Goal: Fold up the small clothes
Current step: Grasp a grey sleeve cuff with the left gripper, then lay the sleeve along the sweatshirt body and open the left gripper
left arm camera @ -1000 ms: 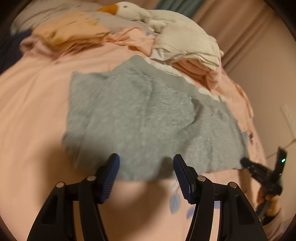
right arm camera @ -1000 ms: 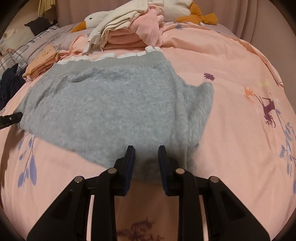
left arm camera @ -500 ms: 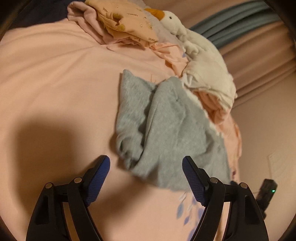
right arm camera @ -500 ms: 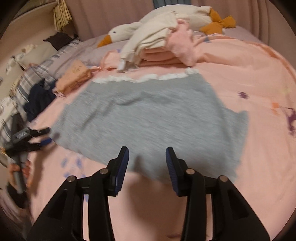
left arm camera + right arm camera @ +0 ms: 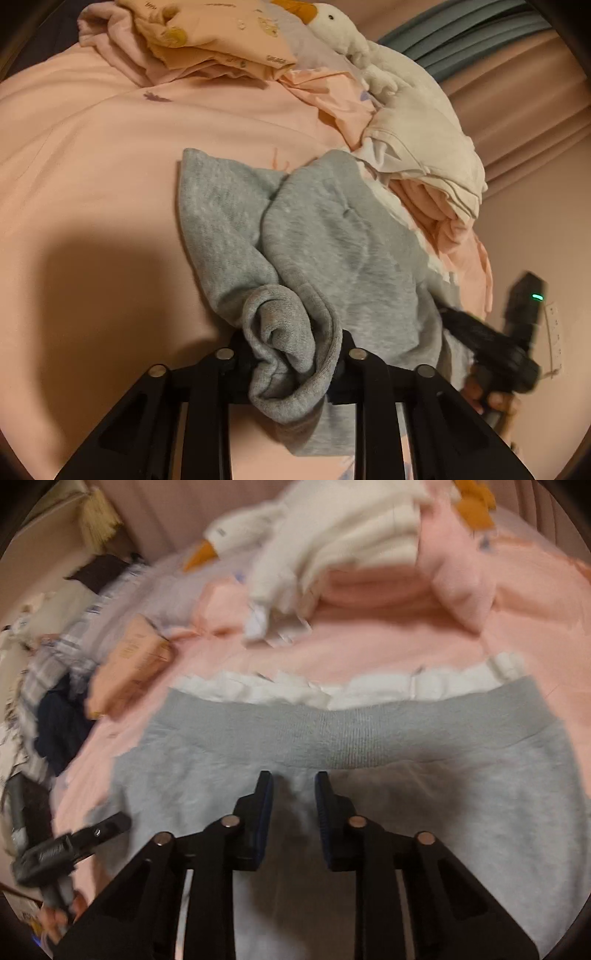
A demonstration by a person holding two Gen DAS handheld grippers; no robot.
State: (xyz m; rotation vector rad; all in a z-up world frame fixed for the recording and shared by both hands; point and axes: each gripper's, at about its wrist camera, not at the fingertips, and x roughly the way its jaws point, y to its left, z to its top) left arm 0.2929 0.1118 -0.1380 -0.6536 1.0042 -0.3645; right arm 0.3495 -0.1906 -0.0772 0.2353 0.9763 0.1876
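Since the shorts (image 5: 332, 236) are soft, light fleece, our left gripper (image 5: 291, 350) clamps a bunched hem; the right gripper (image 5: 293, 794), jaws apart, should take the waistband (image 5: 351, 734).

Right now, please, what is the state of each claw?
Left claw: closed on a bunched part of the grey garment.
Right claw: open, holding nothing, over the grey garment near its waistband.

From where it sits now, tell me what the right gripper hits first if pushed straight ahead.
Probably the grey garment's ribbed waistband, just beyond the open right gripper; the white frill lies behind. Blur makes height unclear.
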